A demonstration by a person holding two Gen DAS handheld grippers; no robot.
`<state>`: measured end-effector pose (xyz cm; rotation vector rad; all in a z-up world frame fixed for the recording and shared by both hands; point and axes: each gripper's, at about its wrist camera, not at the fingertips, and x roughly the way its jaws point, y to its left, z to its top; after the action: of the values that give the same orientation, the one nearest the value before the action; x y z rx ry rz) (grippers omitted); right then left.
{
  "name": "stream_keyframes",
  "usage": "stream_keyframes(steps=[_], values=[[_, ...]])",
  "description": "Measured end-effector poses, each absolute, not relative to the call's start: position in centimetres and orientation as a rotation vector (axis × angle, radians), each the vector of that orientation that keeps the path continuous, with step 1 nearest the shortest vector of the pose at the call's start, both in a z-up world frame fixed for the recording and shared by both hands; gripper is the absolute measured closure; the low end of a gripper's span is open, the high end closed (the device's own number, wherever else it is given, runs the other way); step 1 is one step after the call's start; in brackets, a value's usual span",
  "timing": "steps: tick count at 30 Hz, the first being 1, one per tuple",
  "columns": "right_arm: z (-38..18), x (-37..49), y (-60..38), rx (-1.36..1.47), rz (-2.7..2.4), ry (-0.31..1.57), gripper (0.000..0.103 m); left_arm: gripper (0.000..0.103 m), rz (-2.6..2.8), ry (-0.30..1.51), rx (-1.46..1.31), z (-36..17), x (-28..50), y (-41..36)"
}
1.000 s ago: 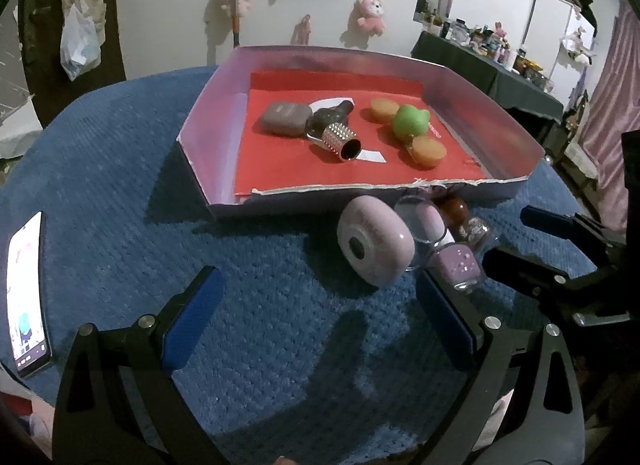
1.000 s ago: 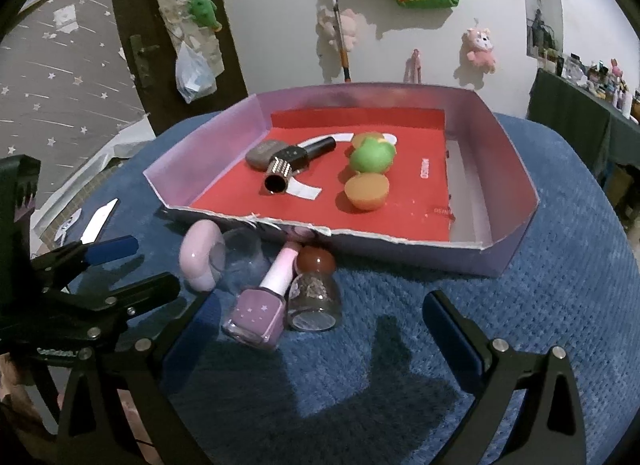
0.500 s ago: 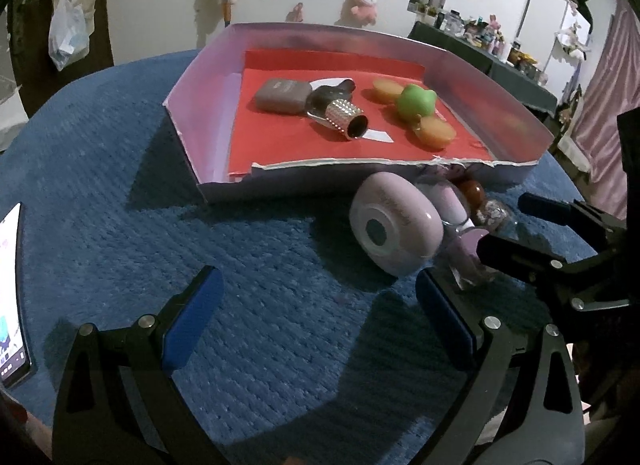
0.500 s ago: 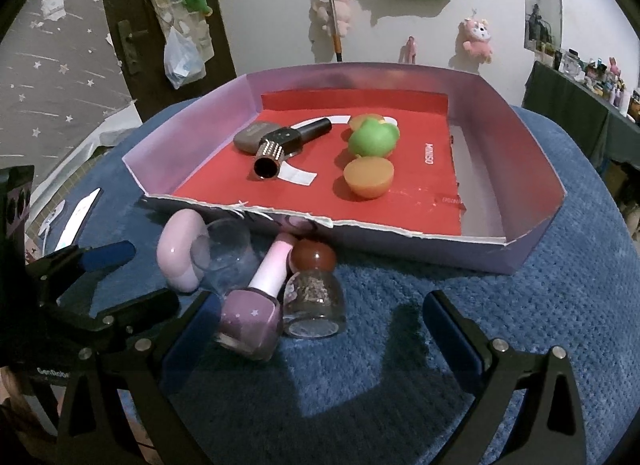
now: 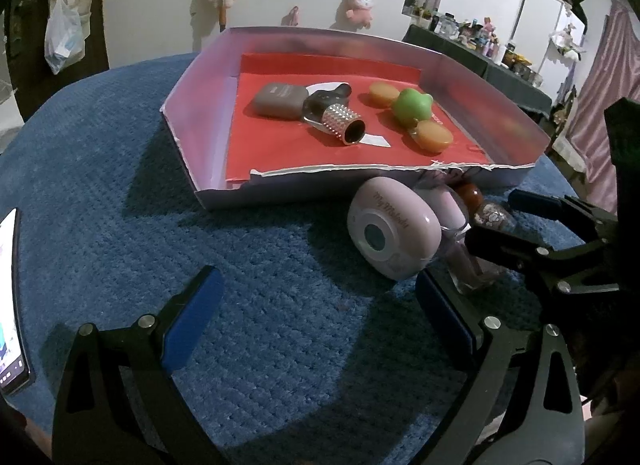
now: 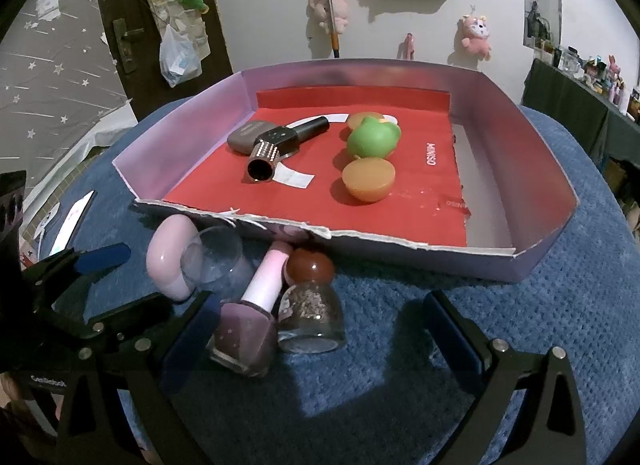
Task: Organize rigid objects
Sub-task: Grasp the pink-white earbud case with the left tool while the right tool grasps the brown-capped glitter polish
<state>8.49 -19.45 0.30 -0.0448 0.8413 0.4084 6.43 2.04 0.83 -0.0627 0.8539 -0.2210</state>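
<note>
A pink-walled box (image 5: 188, 105) (image 6: 532, 145) with a red floor holds a grey case (image 5: 280, 99), a studded tube (image 5: 340, 125), a green toy (image 6: 372, 139) and orange domes (image 6: 368, 184). In front of it on the blue cloth lie a pink round case (image 5: 394, 239) (image 6: 172, 261), a clear ball (image 6: 212, 261), a purple nail polish bottle (image 6: 252, 321) and a glitter bottle with a brown cap (image 6: 310, 305). My left gripper (image 5: 320, 321) is open, close in front of the pink case. My right gripper (image 6: 320, 329) is open, its jaws either side of the two bottles.
A phone (image 5: 10, 297) lies at the cloth's left edge. Plush toys hang on the far wall (image 6: 476, 35). A dark door (image 6: 128, 21) stands at the back left, and a cluttered table (image 5: 480, 49) at the back right.
Both grippers have moved forward toward the items in front of the box. The right gripper now brackets the bottles. Nothing has been taken hold of.
</note>
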Motion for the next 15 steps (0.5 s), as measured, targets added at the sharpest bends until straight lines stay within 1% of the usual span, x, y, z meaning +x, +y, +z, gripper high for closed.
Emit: stream_keyframes(steps=[15], values=[[0.33, 9.21, -19.53, -0.029, 0.41, 0.849, 0.0, 0.005, -0.22, 0.856, -0.047, 0.88, 6.47, 1.58]])
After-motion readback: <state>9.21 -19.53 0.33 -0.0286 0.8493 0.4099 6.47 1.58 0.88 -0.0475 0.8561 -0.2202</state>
